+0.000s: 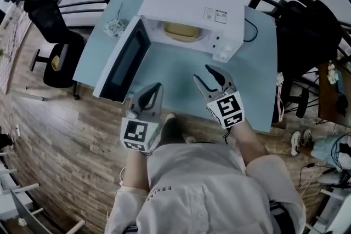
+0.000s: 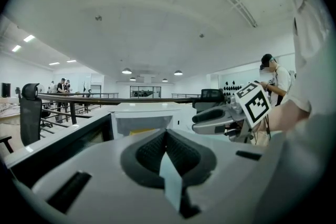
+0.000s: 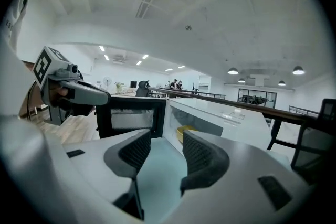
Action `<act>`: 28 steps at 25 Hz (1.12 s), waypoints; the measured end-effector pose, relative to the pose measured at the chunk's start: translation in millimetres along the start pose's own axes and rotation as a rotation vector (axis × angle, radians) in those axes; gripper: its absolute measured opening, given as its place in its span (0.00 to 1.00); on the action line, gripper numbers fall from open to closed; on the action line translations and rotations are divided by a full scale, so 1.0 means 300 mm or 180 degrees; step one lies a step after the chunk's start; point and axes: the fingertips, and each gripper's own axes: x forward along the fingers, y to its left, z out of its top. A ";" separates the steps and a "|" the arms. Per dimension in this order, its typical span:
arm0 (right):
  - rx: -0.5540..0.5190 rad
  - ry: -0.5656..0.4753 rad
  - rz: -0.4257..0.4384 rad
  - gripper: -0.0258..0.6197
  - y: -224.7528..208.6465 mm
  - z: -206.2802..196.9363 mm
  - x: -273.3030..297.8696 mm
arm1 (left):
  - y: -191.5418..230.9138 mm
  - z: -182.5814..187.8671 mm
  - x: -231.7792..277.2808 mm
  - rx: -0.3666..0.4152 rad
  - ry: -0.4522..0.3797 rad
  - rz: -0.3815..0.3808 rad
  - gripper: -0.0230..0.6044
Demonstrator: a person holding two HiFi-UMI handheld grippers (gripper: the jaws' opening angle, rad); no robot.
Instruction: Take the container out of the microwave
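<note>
Before the open microwave (image 1: pixel 186 8), left gripper (image 1: pixel 156 88) aimed forward, fingers (image 2: pixel 152 153) together, right gripper (image 1: pixel 203 74) fingers (image 3: pixel 202 152) spread, yellow container (image 1: pixel 182 31) inside.
</note>
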 end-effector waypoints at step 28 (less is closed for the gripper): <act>-0.1283 0.1884 0.0326 0.33 -0.217 -0.247 0.822 | 0.393 0.018 0.326 -0.0144 -0.0140 -0.0614 0.03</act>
